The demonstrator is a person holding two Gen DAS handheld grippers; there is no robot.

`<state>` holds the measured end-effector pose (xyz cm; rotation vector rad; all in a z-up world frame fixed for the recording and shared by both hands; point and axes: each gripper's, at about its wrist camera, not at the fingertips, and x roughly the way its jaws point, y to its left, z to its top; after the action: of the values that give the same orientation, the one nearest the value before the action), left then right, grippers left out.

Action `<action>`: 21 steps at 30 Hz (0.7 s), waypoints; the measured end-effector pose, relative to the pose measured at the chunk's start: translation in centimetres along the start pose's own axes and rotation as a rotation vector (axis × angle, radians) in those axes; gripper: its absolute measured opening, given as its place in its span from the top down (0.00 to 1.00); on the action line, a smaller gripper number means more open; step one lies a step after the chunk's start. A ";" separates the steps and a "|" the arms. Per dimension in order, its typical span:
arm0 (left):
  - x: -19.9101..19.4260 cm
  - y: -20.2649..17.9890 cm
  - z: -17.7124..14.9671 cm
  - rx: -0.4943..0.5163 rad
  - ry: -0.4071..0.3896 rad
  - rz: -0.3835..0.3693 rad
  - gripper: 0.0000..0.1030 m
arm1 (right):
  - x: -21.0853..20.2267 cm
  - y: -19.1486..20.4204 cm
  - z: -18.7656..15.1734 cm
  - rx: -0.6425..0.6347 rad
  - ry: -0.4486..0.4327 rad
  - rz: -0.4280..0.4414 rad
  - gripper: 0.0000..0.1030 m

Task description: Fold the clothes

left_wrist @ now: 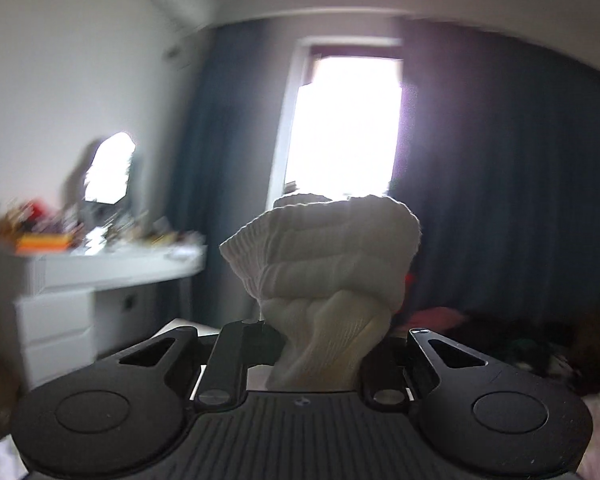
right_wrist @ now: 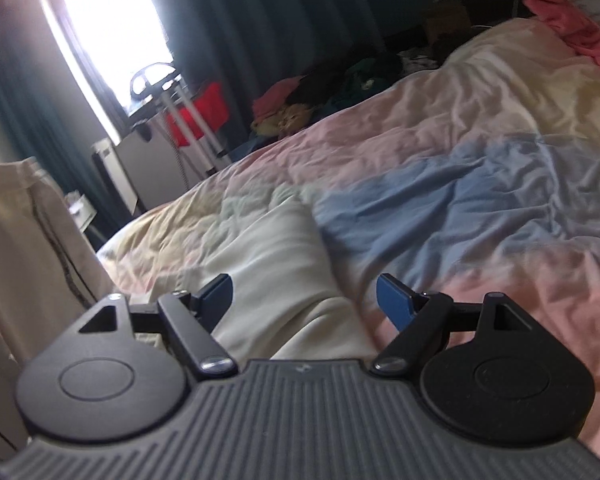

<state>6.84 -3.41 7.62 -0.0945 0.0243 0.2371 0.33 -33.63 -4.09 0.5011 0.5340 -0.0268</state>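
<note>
My left gripper [left_wrist: 324, 344] is shut on a cream ribbed garment [left_wrist: 324, 248], bunched up and held high in the air before the window; the cloth hides the fingertips. My right gripper [right_wrist: 304, 300] is open and empty, its blue pads [right_wrist: 394, 300] spread wide just above the bed. Below it lies part of the cream garment [right_wrist: 276, 264] on the bedcover. The rest of the cream garment [right_wrist: 24, 232] with a dark drawstring hangs at the left edge of the right wrist view.
A pastel pink, blue and yellow duvet [right_wrist: 460, 168] covers the bed. A pile of clothes [right_wrist: 324, 84] lies at its far side, a pink cloth [right_wrist: 572, 24] at the far right. A white dressing table [left_wrist: 100, 272] with clutter stands left. Dark curtains [left_wrist: 500, 160] flank the window.
</note>
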 end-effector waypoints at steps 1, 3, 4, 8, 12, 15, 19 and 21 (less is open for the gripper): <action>-0.7 -2.1 -1.7 0.033 -0.012 -0.030 0.81 | -0.1 -0.5 0.2 0.015 -0.006 -0.006 0.22; -1.6 -6.4 -5.8 0.114 0.002 -0.092 0.81 | -0.4 -1.4 0.6 0.046 -0.018 -0.009 0.22; -1.9 -8.2 -7.9 0.144 0.038 -0.129 0.81 | -0.5 -1.8 0.8 0.059 -0.023 -0.008 0.22; -2.4 -14.0 -16.2 0.267 0.217 -0.249 0.81 | -0.5 -3.0 1.1 0.084 -0.021 -0.020 0.22; -2.7 -14.9 -19.5 0.339 0.241 -0.267 0.69 | 0.1 -3.6 1.0 0.102 0.009 -0.017 0.22; -2.0 -14.2 -18.3 0.358 0.304 -0.247 0.29 | 0.5 -3.6 0.9 0.120 0.030 0.035 0.22; -1.7 -8.1 -17.0 0.312 0.493 -0.413 0.05 | 1.9 -3.5 0.6 0.178 0.099 0.144 0.22; -2.3 -6.7 -16.4 0.327 0.548 -0.429 0.03 | 2.7 -3.7 0.3 0.238 0.151 0.218 0.22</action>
<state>5.98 -11.99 -8.03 0.1636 0.5805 -0.2291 2.19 -36.73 -6.88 0.7964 0.6245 0.1586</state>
